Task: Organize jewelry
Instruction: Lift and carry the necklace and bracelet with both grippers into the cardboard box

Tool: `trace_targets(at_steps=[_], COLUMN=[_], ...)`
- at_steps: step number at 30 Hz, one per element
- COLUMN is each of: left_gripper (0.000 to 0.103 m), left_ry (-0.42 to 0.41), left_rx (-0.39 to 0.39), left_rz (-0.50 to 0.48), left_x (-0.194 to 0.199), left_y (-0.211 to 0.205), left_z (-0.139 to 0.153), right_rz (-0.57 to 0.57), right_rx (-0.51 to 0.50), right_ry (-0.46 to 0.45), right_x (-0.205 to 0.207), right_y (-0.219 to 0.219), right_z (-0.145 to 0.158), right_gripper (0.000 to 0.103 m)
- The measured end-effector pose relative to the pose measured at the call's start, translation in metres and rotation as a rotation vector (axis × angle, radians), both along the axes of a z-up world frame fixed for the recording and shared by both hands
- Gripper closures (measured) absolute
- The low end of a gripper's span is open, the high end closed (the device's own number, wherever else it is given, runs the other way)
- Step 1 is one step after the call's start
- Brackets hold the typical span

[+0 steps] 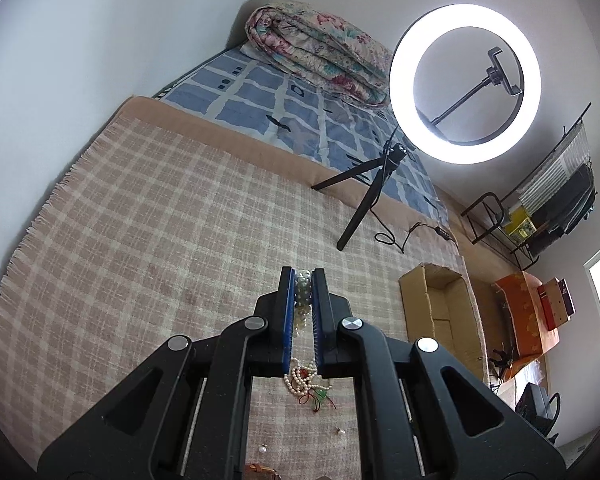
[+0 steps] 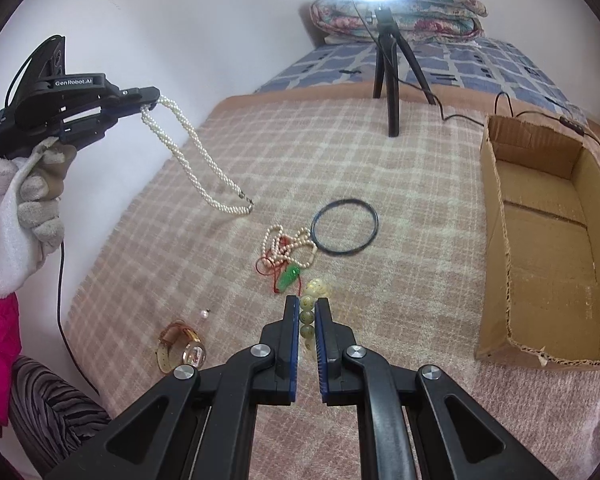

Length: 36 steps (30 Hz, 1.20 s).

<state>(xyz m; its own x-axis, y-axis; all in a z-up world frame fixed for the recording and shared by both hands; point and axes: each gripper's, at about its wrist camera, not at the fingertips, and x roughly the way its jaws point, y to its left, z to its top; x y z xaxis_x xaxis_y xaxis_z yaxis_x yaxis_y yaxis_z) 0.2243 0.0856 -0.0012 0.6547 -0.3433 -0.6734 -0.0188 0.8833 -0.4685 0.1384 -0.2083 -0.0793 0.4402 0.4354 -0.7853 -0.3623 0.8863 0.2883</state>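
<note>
The left claw (image 2: 150, 100) grips a pearl necklace (image 2: 196, 164), the right claw (image 2: 307, 312) pinches a bead bracelet (image 2: 308, 318); swung toward the cardboard box (image 2: 540, 240), the dangling necklace could snag.

White pearl necklace (image 2: 196, 160) hanging, lower end on blanket; tangled pearl strand (image 2: 288, 246) touching dark bangle (image 2: 345, 227)
</note>
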Motion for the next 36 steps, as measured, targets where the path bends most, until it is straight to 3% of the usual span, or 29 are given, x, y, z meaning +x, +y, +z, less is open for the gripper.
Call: trace_targets(at_steps=[9, 17, 28, 36], left_gripper=[0.097, 0.097, 0.097, 0.097], left_ry=[-0.06, -0.103, -0.172, -0.182], left_rx=[0.003, 0.016, 0.03, 0.056], left_rz=[-0.036, -0.102, -0.227, -0.306], left_x=[-0.011, -0.014, 0.002, 0.034], left_y=[-0.018, -0.053, -0.139, -0.218], left_z=[0.024, 0.043, 0.082, 0.09], right_rz=[-0.063, -0.185, -0.33, -0.37], right_rx=[0.045, 0.038, -0.011, -0.011], right_ry=[-0.107, -0.204, -0.23, -0.2], right_x=[-0.002, -0.001, -0.004, -0.001], right_y=[-0.024, -0.068, -0.129, -0.148], right_z=[0.04, 0.068, 0.072, 0.06], right_gripper=[0.098, 0.098, 0.098, 0.098])
